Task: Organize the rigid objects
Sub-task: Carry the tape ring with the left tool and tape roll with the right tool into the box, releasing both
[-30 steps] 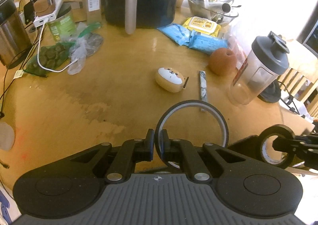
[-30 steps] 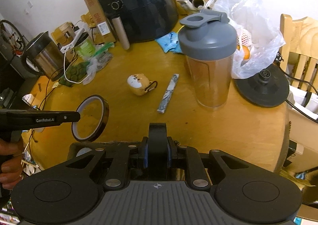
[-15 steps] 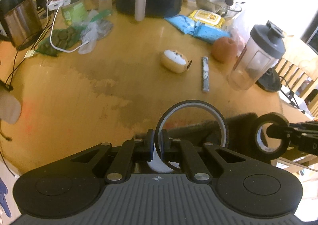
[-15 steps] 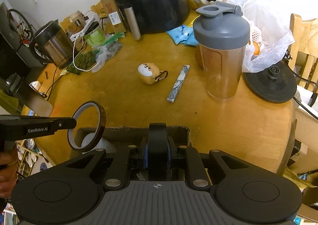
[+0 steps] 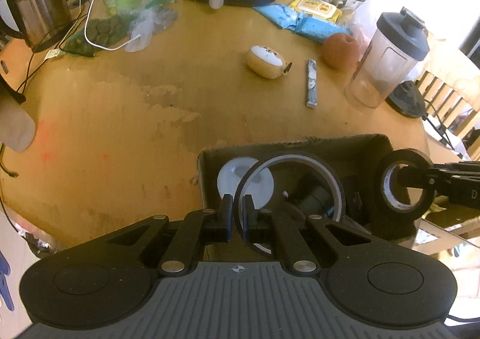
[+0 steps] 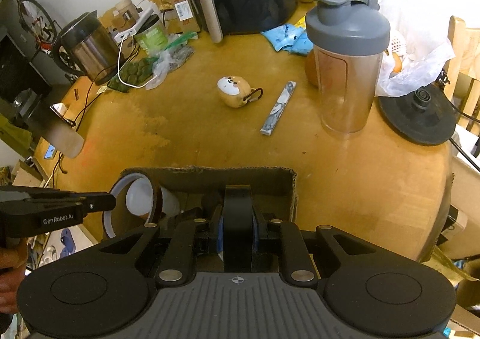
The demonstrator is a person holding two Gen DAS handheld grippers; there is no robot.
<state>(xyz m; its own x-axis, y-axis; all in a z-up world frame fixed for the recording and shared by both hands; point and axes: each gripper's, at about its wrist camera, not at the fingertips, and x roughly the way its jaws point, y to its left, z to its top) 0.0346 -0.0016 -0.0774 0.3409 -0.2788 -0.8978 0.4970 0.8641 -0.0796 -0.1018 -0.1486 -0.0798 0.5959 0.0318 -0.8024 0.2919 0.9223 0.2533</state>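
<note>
The left gripper [image 5: 237, 216] has its matte black fingers pinched nearly together on the thin rim of a wide, slim tape ring [image 5: 289, 204], a hoop with a dark outer band and pale inner edge, held upright above the open cardboard box [image 5: 255, 147]. The box has rough, torn corrugated edges and sits at the near edge of the worn, glossy wooden table [image 5: 120, 117]; a white round cup [image 5: 237, 180] and dark items lie inside. The right gripper [image 6: 237, 234] is clamped on a thick black tape roll [image 6: 237, 219], seen edge-on between its fingers, also over the box; in the left wrist view the roll [image 5: 405, 189] shows a white core with small unreadable print. "GenRobot.AI" is printed in white on the side of the left gripper in the right wrist view. Farther on the table lie a rounded tan dog-faced case [image 6: 235, 91], a flat marbled stick [image 6: 279, 108] and a clear shaker bottle [image 6: 348, 69] with a grey lid.
</note>
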